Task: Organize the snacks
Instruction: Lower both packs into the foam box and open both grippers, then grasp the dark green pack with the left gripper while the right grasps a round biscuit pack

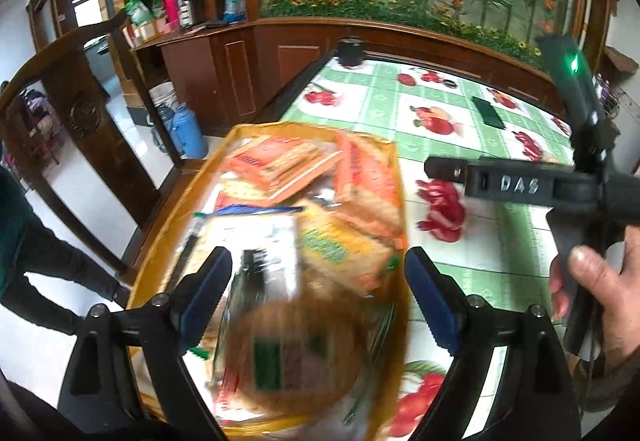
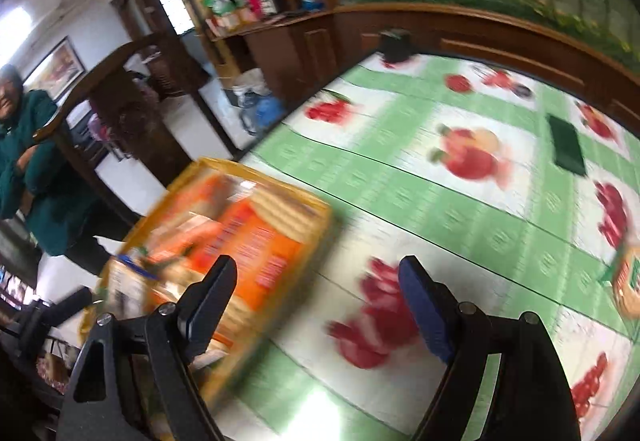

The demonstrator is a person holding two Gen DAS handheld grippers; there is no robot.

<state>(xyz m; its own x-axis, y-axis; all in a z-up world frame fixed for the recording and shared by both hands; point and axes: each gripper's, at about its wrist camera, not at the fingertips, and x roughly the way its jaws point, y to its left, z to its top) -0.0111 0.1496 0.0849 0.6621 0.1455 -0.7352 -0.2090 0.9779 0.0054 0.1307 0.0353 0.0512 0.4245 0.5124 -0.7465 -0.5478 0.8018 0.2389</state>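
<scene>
We hold the left gripper (image 1: 318, 291) released over the yellow tray (image 1: 401, 177) at lower centre; the right gripper (image 2: 318, 303), also released, hovers beside it to fetch more snacks.

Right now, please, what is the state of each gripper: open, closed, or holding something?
Left gripper: open, holds nothing, above the yellow tray of snacks.
Right gripper: open, empty, over the tablecloth.

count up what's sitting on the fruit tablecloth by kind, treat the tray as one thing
yellow snack tray: 1
loose snack packet: 1
dark green flat case: 1
black round container: 1
total: 4
The packets inside the tray are too blurred to count.
</scene>
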